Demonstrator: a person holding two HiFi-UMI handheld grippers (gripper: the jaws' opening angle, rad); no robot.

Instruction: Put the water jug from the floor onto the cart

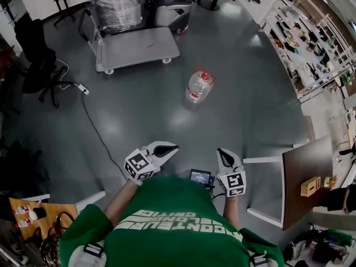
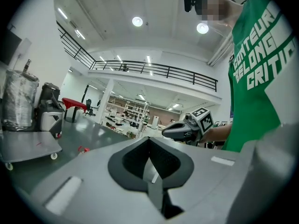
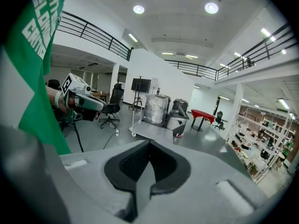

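A clear water jug [image 1: 199,85] with a red cap stands upright on the grey floor, well ahead of both grippers. The flat grey cart [image 1: 137,48] is parked beyond it to the left, its deck bare at the front and a plastic-wrapped load [image 1: 116,4] at its handle end. My left gripper [image 1: 173,147] and right gripper [image 1: 221,152] are held close to the person's green shirt, both shut and empty. In the left gripper view the shut jaws meet at the left gripper [image 2: 149,141]. The right gripper view shows the right gripper [image 3: 149,144] shut, with the cart [image 3: 150,132] ahead.
A black office chair [image 1: 35,55] stands at the left, and a cable [image 1: 95,128] runs across the floor from a power strip. A grey machine [image 1: 173,4] sits behind the cart. A brown table [image 1: 305,178] is at the right and shelving along the far right.
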